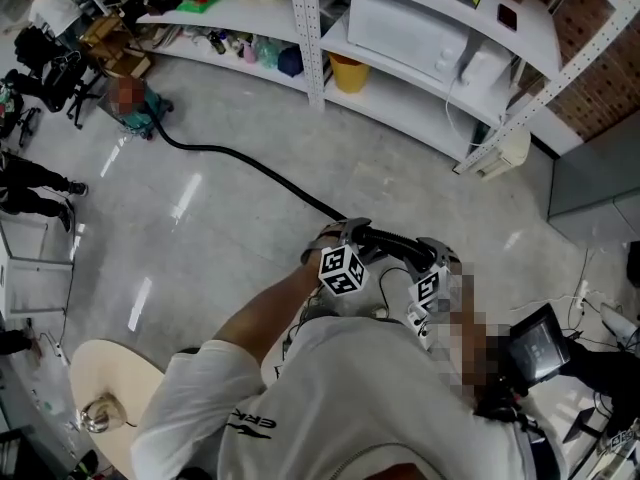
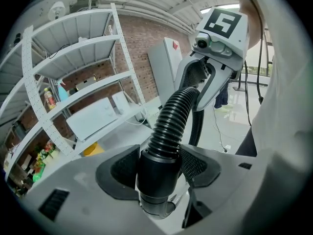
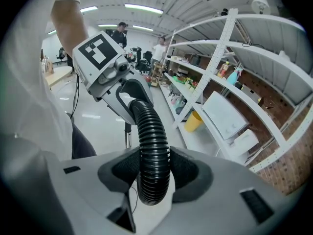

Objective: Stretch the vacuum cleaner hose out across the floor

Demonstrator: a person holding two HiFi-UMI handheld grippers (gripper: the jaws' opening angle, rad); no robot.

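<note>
On the floor beside the shelves (image 1: pixel 316 48), the hose (image 1: pixel 250 163) runs in a gentle curve from the vacuum cleaner (image 1: pixel 145 118) at far left up to my two grippers, which are close to the operator's chest.

Left gripper (image 2: pixel 159 166): fingers (image 2: pixel 120 168) clamped on the smooth rigid cuff at the hose end. I judge this is the firmest place to pull from, since it will not crush.

Right gripper (image 3: pixel 154 173): fingers (image 3: pixel 188 170) clamped on the ribbed part, just beside the left grip. This probably shares the load and keeps the free end from whipping. The hose arches in a short bend between the two grips.

Both grippers point down toward the floor, which suits dragging the end low and away from the cleaner.

Judgement: the floor run has some curve in it, so the stretch is not finished.

Count:
- hose: 1
- vacuum cleaner: 1
- grippers: 2, both loaded
- microwave (image 1: pixel 405 33) on the shelves: 1
- yellow bucket (image 1: pixel 348 71): 1
</note>
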